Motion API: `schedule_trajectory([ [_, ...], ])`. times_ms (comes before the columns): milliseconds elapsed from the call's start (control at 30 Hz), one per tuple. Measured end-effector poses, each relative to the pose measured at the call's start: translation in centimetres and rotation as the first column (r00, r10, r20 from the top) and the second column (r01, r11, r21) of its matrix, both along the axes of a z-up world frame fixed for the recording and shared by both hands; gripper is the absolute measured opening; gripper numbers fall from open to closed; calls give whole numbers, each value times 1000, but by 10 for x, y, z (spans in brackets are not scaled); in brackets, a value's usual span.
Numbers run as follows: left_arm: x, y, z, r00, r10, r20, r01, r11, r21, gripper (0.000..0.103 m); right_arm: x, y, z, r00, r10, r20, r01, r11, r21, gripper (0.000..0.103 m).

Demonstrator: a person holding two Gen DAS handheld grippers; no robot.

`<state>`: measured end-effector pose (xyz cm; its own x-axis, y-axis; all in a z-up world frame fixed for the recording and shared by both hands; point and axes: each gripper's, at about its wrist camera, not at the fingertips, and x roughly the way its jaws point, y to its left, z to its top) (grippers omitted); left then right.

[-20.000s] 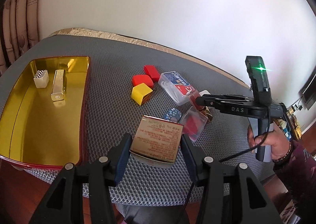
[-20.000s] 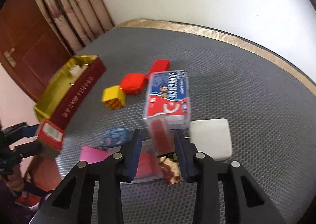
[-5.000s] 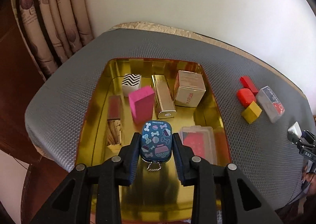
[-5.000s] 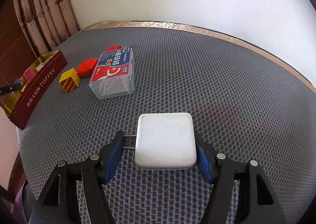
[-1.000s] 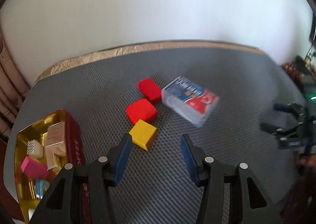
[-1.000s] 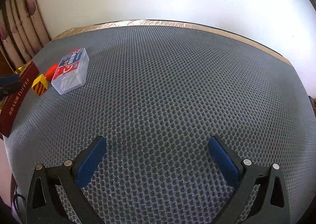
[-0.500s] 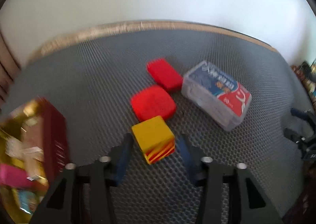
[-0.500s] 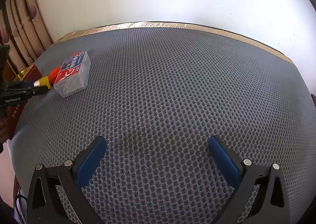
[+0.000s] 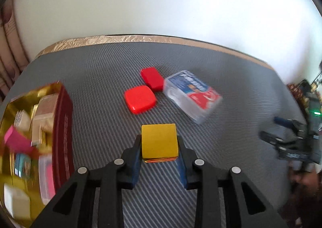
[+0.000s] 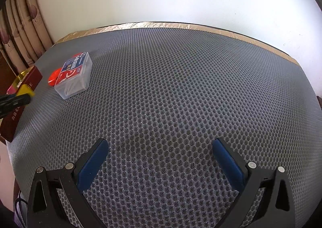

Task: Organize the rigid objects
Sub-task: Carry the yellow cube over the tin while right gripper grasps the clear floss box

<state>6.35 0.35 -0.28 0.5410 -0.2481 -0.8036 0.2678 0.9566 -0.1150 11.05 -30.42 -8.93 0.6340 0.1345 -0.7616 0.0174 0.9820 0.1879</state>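
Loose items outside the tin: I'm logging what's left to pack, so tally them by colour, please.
Red blocks: 2
Yellow block, held in the left gripper: 1
Clear plastic box: 1
Total: 4

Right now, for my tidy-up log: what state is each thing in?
Left tongs: shut on the yellow block.
Yellow block: gripped.
Right tongs: open, holding nothing.
Two red boxes: closed, lying on the mat.
Clear plastic box: closed, lying flat.
Gold tin: open, partly filled.
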Motion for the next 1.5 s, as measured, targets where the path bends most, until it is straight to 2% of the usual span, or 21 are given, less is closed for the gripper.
schedule_trajectory([
  [200,-56,31,26,998,69,-3,-69,994,-81,31,5,14,-4,1000,2,-31,-4,997,-75,103],
  [333,-83,71,46,990,143,12,-141,985,-103,31,5,15,-5,999,3,-36,-6,997,-72,103],
  [467,-110,107,61,972,237,5,-234,963,-132,31,7,16,-5,999,4,-37,-6,997,-73,103],
  [633,-117,140,67,951,310,12,-305,940,-155,31,5,17,-3,999,-2,-34,0,997,-73,103],
  [733,-111,157,66,940,341,16,-336,931,-141,31,0,16,-1,999,-4,-33,2,997,-74,103],
  [867,-104,166,63,929,370,31,-364,924,-119,31,-4,15,-1,999,-4,-33,2,997,-73,103],
  [1067,-98,177,59,911,411,39,-404,907,-123,31,-7,15,8,998,-33,-52,30,997,-66,103],
  [1133,-93,178,58,906,420,43,-414,903,-113,31,-11,22,22,1000,4,-8,-4,1000,-16,103],
  [1233,-86,181,57,900,432,49,-426,899,-101,31,-5,46,47,993,116,29,-117,992,40,103],
  [1333,-85,185,57,894,445,55,-437,892,-116,31,16,80,70,976,215,33,-216,976,21,103],
  [1400,-86,188,57,893,446,57,-438,891,-117,31,37,97,76,964,266,9,-266,963,34,103],
  [1500,-86,187,56,896,440,59,-432,895,-110,31,65,114,74,953,304,-10,-304,953,7,103],
])
